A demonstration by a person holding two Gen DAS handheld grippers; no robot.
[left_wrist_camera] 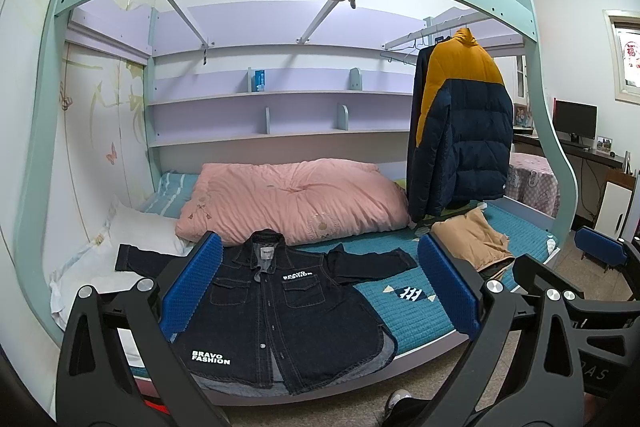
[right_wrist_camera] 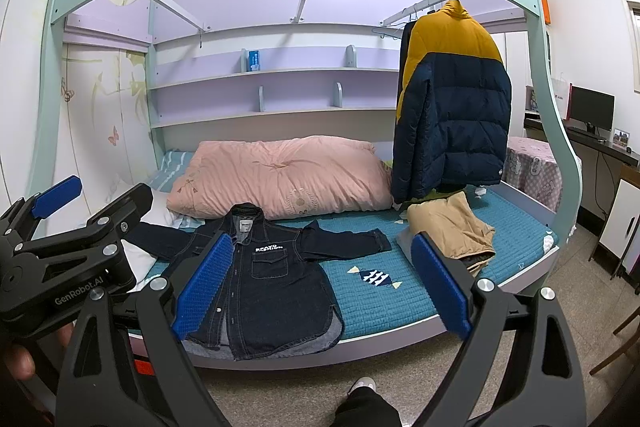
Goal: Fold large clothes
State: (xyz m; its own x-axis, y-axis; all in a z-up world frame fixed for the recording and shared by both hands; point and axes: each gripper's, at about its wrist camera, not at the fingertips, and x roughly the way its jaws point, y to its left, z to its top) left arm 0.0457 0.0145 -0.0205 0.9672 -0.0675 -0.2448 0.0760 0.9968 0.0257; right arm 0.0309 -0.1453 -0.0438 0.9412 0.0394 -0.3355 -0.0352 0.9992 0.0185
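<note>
denim jacket [left_wrist_camera: 276, 311] — flat on bed [left_wrist_camera: 416, 315] | buttoned | sleeves spread

My left gripper [left_wrist_camera: 320, 285] is held level in front of me with both blue-padded fingers [left_wrist_camera: 192, 287] spread wide apart, gripping nothing; in the right wrist view it appears at the near left [right_wrist_camera: 60, 227], and part of my hand [right_wrist_camera: 18, 359] shows beneath its black body. My right gripper [right_wrist_camera: 320, 283] is likewise held level and fully spread, its blue pads [right_wrist_camera: 440, 287] closed on nothing, and it shows at the right edge of the left wrist view [left_wrist_camera: 600, 251], just beside the left one. My foot and dark trouser leg [right_wrist_camera: 362, 403] stand at the near bottom edge.
</note>
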